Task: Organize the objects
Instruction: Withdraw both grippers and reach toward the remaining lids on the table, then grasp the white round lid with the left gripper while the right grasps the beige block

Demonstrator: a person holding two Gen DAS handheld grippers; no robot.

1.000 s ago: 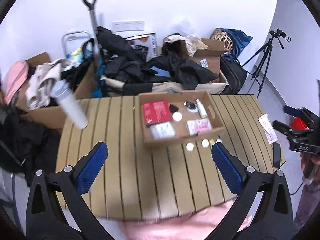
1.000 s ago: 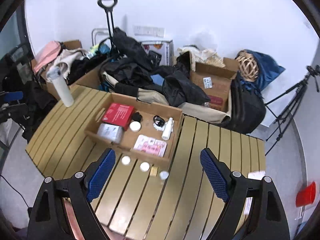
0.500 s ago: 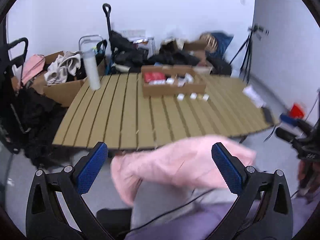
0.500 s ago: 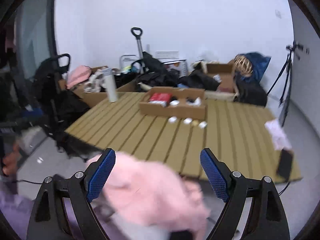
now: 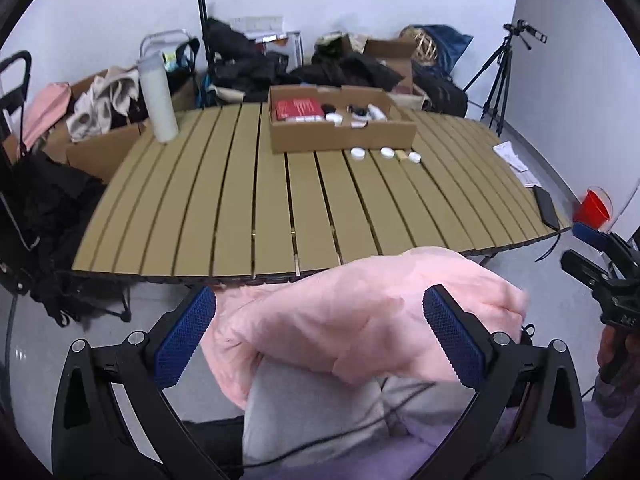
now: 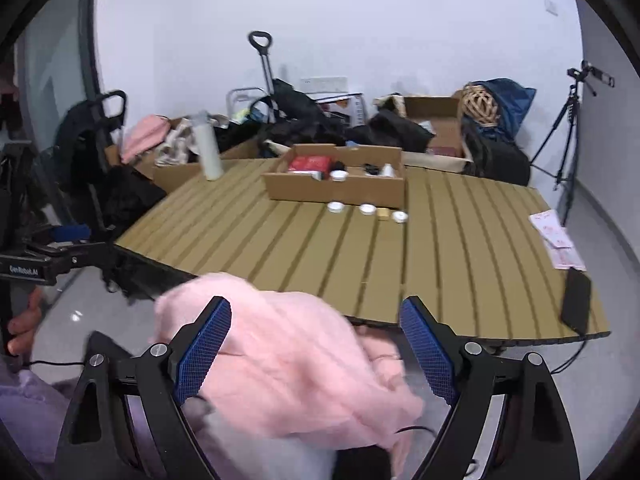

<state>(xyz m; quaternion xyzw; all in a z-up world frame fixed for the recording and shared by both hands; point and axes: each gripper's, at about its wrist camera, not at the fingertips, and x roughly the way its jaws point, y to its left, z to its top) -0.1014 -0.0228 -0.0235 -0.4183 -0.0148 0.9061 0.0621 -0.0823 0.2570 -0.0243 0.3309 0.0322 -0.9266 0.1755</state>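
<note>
Both grippers are held low, short of the table's [image 5: 248, 208] near edge, over the person's lap. The left gripper [image 5: 320, 332] has its jaws spread wide and grips nothing; the right gripper [image 6: 316, 344] is likewise wide open and empty. A pink cloth [image 5: 360, 320] lies below and between each pair of jaws, apparently untouched by the blue pads [image 5: 184, 336].

Far ahead of the jaws, past most of the slatted top, stands an open cardboard box [image 5: 340, 136]. It holds a red pack [image 5: 298, 109], a white jar and several small dark and white items, presumably sorted. Just in front of the box's near wall, a short row remains on the slats: three white jars [image 5: 358, 153] and one small tan block [image 5: 401, 155], close together but apart from the box. These probably await placement inside.

A tall white bottle [image 5: 158, 100] stands upright, well left of the box. A dark phone [image 5: 546, 208] and papers lie at the right edge.
</note>
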